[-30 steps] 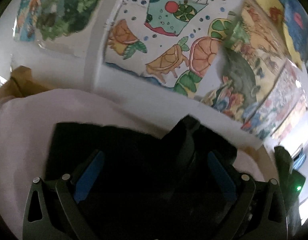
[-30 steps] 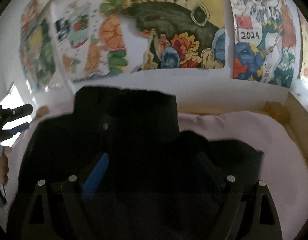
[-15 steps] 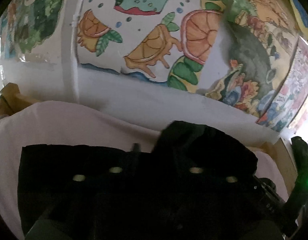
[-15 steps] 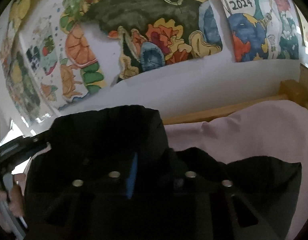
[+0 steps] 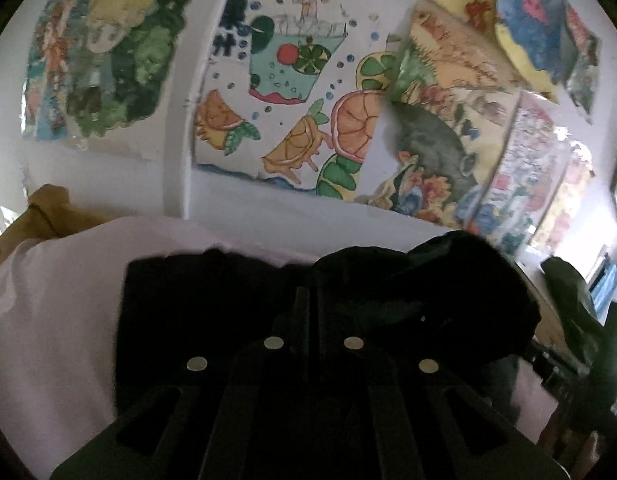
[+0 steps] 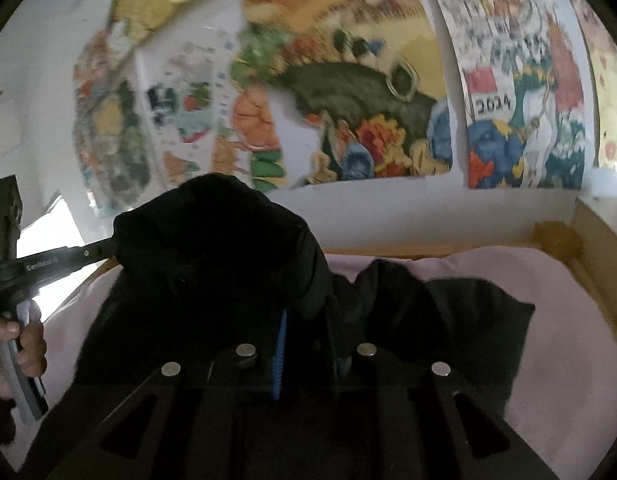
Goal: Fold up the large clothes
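Observation:
A black garment (image 5: 428, 288) lies on a pale pink sheet (image 5: 48, 320). In the left wrist view my left gripper (image 5: 312, 300) has its fingers together, with black cloth pinched between them. The right wrist view shows the same left gripper (image 6: 106, 246) gripping a raised corner of the garment (image 6: 212, 248). My right gripper (image 6: 308, 320) is closing its jaws on a bunched fold of that cloth. One blue pad (image 6: 280, 352) presses against the fabric. The garment hangs lifted between the two grippers, and its lower part is hidden behind the gripper bodies.
The pink sheet (image 6: 548, 320) covers a bed with a wooden frame (image 6: 588, 248) set against a white wall with colourful paintings (image 5: 292, 120). A person's hand (image 6: 28, 344) holds the left gripper's handle. A bright window (image 5: 604, 280) is at the far right.
Both grippers stood open over the flat black garment a second ago. Now both have closed on its cloth, and the gripped edge is raised off the sheet.

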Motion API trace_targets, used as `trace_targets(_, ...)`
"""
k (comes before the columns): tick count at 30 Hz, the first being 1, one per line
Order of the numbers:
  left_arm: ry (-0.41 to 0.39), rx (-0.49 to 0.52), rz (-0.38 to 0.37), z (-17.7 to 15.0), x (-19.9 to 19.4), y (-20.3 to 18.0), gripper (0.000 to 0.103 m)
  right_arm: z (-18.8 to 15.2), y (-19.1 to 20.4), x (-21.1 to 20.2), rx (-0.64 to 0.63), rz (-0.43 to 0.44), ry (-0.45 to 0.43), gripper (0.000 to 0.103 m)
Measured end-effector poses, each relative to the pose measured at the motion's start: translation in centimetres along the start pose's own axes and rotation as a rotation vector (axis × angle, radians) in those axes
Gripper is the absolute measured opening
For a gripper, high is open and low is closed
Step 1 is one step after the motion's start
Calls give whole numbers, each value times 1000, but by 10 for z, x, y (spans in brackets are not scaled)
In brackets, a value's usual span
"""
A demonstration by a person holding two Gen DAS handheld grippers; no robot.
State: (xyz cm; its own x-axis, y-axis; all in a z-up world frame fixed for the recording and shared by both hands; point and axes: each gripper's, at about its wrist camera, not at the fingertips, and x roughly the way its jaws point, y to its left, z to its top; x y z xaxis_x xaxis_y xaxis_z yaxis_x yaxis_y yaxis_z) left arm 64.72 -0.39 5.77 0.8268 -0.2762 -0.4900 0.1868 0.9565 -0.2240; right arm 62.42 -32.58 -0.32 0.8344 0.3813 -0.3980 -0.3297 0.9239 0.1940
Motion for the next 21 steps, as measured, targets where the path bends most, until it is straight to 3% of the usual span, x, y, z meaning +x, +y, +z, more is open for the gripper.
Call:
trace_targets(4,19,11,-7,-33,-30,9,0,-24,25,-32,-102,0,16,15)
trace_targets(8,44,39,-4,-61,-42,14,0,-51,38,-37,-176,-20,70,14)
trace_targets(15,107,-8,12,-82,-3,25,0,-80,29,2,-190,-93,145,12)
trace_targets(21,140,-43,26,-97,22,46,0,-103,5,22,-126,-94,188,12)
